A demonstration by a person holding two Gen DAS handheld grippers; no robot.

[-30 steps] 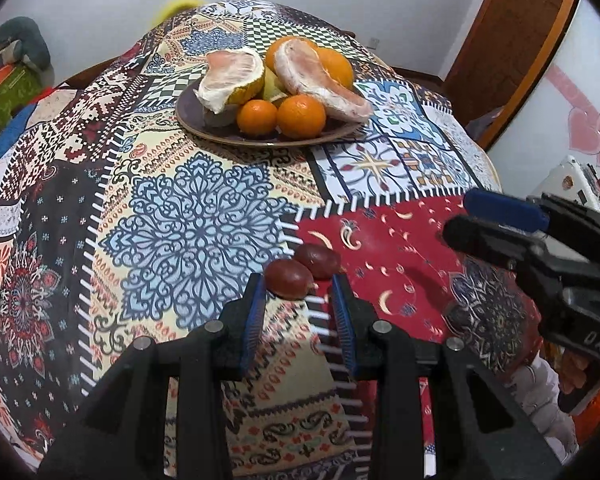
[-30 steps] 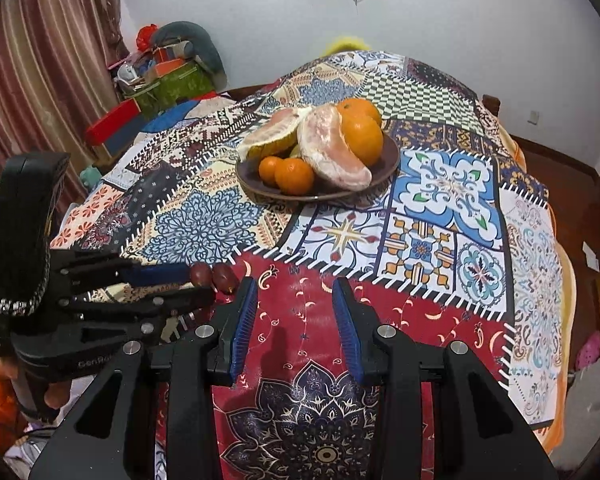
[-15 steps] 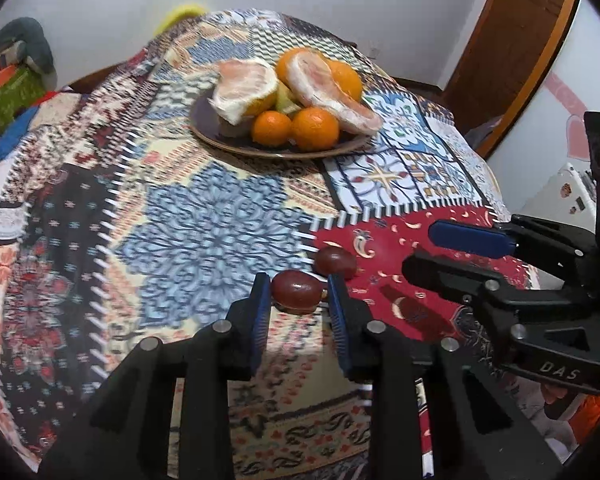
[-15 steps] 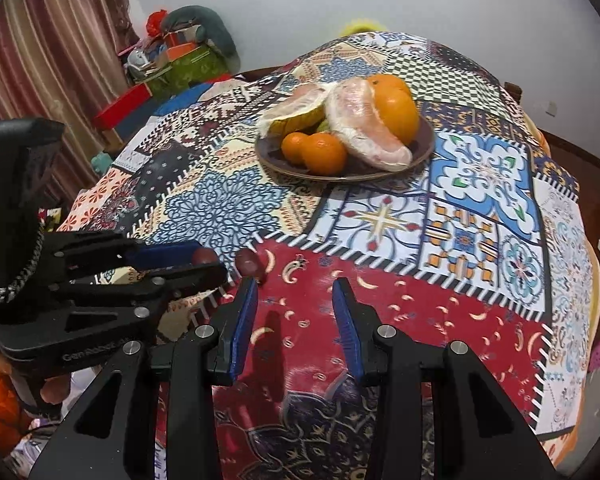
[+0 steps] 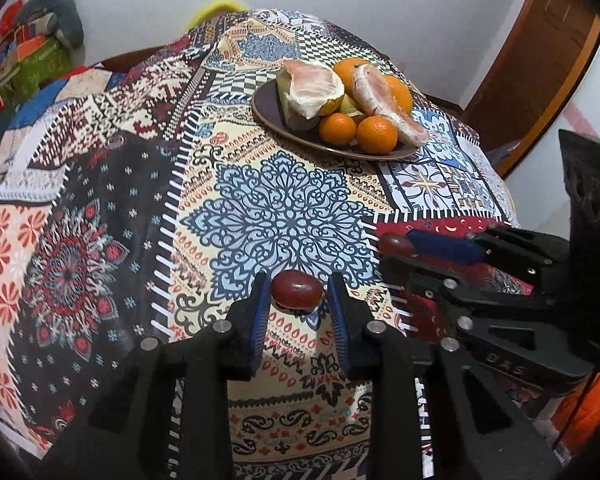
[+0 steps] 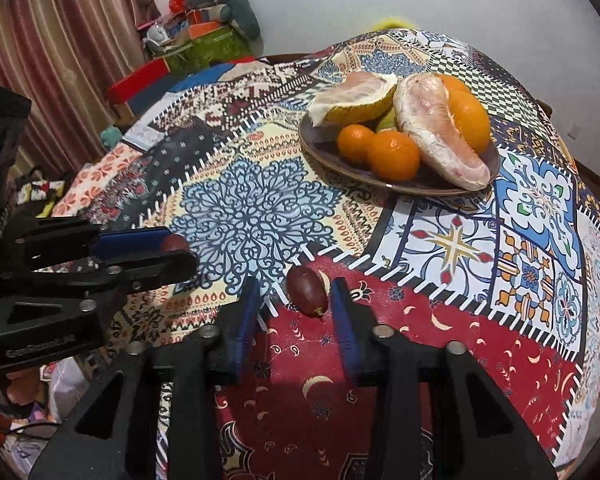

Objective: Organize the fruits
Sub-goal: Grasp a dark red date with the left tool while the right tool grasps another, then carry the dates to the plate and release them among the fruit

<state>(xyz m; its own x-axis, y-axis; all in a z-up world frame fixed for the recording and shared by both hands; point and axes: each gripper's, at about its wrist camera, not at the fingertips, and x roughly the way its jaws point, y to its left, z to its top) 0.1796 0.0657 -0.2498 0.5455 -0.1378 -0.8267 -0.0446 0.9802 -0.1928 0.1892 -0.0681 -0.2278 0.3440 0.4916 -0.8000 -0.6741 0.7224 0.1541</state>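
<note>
Two small dark red oval fruits lie on the patterned tablecloth. My left gripper (image 5: pixel 298 294) is open with one red fruit (image 5: pixel 297 290) between its blue fingertips, with small gaps on both sides. My right gripper (image 6: pixel 296 294) is open around the other red fruit (image 6: pixel 307 290), which also shows in the left wrist view (image 5: pixel 394 243). A dark plate (image 5: pixel 268 100) at the back holds two small oranges (image 5: pixel 337 128), larger oranges and peeled pomelo pieces (image 5: pixel 314 88); it also shows in the right wrist view (image 6: pixel 324 148).
The table's front edge drops off just below both grippers. The two grippers sit side by side, close together. A wooden door (image 5: pixel 540 60) stands at the right, and a curtain (image 6: pixel 40 60) and cluttered boxes (image 6: pixel 204 40) at the left.
Both grippers have moved forward and down, each bracketing one red fruit. The left jaws have narrowed around their fruit. The fruits have not moved.
</note>
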